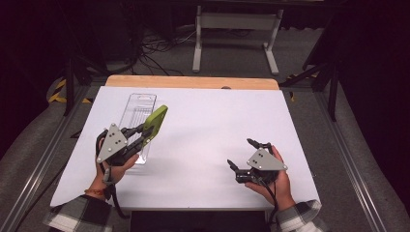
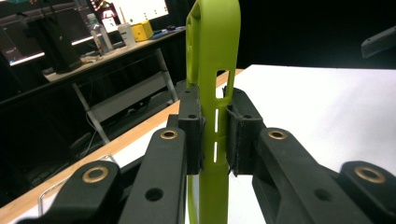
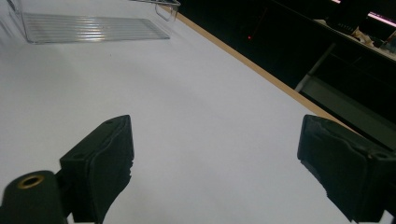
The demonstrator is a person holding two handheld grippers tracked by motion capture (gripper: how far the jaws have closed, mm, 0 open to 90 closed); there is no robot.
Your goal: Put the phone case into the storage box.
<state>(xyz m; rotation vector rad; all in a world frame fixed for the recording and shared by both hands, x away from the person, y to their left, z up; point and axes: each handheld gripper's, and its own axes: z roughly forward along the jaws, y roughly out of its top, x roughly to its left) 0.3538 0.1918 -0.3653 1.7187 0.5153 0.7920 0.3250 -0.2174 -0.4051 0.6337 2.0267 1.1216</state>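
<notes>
My left gripper (image 1: 143, 131) is clamped on the green case (image 1: 155, 122), jaws pressing both its faces, and holds it edge-up above the near end of the clear tray (image 1: 137, 116). I judge this the carrying step; the case looks like a phone cover, though I cannot confirm it. The next move calls for lowering it level into the tray. My right gripper (image 1: 240, 154) stands wide open and empty over the white counter (image 1: 203, 125), well apart from the case.
</notes>
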